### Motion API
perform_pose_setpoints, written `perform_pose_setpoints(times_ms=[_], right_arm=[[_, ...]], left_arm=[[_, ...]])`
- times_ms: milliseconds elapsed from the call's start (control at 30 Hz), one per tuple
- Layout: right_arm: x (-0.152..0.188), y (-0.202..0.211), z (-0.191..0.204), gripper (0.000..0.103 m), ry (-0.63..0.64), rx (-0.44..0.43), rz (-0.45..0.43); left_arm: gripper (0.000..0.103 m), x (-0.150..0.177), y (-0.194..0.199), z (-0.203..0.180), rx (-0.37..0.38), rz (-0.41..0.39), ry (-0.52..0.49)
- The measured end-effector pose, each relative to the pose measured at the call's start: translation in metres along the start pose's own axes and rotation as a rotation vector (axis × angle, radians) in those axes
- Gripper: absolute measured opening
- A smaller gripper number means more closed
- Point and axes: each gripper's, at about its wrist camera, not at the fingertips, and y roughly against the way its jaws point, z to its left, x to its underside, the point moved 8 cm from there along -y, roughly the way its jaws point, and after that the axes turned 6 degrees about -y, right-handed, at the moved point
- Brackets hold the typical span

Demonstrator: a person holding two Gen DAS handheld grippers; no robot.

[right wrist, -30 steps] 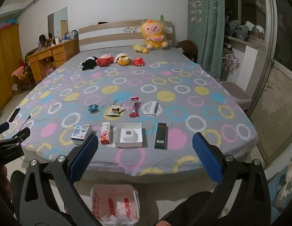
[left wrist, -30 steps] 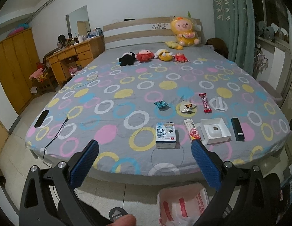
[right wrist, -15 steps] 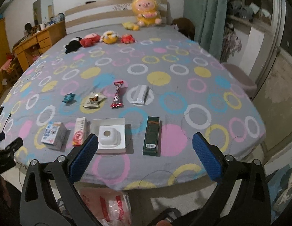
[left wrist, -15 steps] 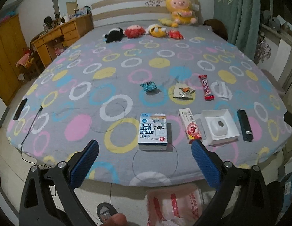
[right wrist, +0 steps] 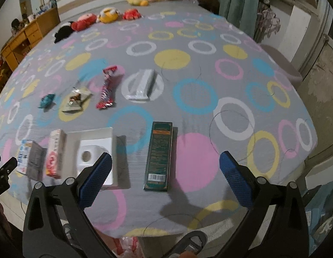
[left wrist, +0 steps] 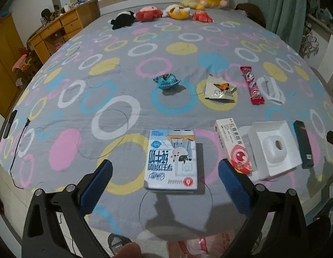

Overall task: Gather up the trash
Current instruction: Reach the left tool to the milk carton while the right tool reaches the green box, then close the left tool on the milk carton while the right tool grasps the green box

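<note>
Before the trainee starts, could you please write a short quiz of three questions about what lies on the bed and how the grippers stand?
1. True or false: the left gripper holds the blue box.
2. Which item lies between the right gripper's fingers? A. white tray B. dark green box C. red wrapper
3. Fill in: the white tray lies between the red-white box and the ____ box.

Key: 1 false; 2 B, the dark green box; 3 dark green.

Bedroom: bed (left wrist: 145,49), wooden dresser (left wrist: 59,30), green curtain (left wrist: 278,6).
</note>
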Motion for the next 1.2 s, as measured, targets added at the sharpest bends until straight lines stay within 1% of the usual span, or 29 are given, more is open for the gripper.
perform_pose_setpoints(times_ms=[133,300,433,567,700,767,833,867,933,1000,1033,1100,1133,1167,1200], right_arm=[[0.000,-0.027,0.000,0.098,-0.005,0.007,0.047],[0.004,-0.061,-0.001,0.098,0.009,0.042,0.108],[0.013,-0.085,-0.006,0.098,-0.010,0.035,0.176],[0.026,-0.105,-0.007,0.098,-0.020,0.020,0.245],[0.026,-0.110,-0.007,0.098,-0.010,0.028,0.222],[0.025,-0.112,-0.007,0.098,-0.007,0.035,0.225],[0.024,-0.113,-0.007,0.098,-0.012,0.037,0.231],[0.023,-0.114,-0.007,0.098,-0.010,0.039,0.232],[0.022,-0.115,-0.007,0.098,-0.004,0.042,0.233],[0.021,-0.116,-0.006,0.097,-0.003,0.035,0.231],[0.021,-0.115,-0.006,0.093,0.003,0.031,0.224],[0.020,-0.110,-0.003,0.074,0.015,0.031,0.199],[0.019,-0.107,-0.004,0.048,0.016,0.036,0.185],[0.016,-0.104,-0.003,0.035,0.015,0.039,0.177],[0.015,-0.104,-0.003,0.035,0.008,0.037,0.183]], left_arm=[[0.096,0.000,-0.021,0.000,0.000,0.027,-0.001],[0.096,0.003,-0.042,-0.003,0.010,0.065,0.004],[0.096,0.005,-0.053,-0.006,0.001,0.079,-0.010],[0.096,0.008,-0.061,-0.003,0.003,0.094,0.004],[0.096,0.009,-0.069,-0.002,0.003,0.102,0.004],[0.092,0.011,-0.075,-0.003,0.014,0.116,0.007],[0.085,0.016,-0.082,-0.003,0.033,0.144,0.023],[0.084,0.017,-0.085,-0.003,0.049,0.150,0.036],[0.082,0.017,-0.086,-0.002,0.050,0.140,0.046],[0.067,0.016,-0.084,-0.005,0.063,0.128,0.049],[0.066,0.015,-0.083,-0.004,0.064,0.121,0.057],[0.066,0.015,-0.083,-0.004,0.062,0.123,0.068],[0.065,0.014,-0.082,-0.004,0.063,0.119,0.072],[0.065,0.015,-0.082,-0.004,0.065,0.116,0.076],[0.065,0.015,-0.081,-0.003,0.068,0.115,0.079]])
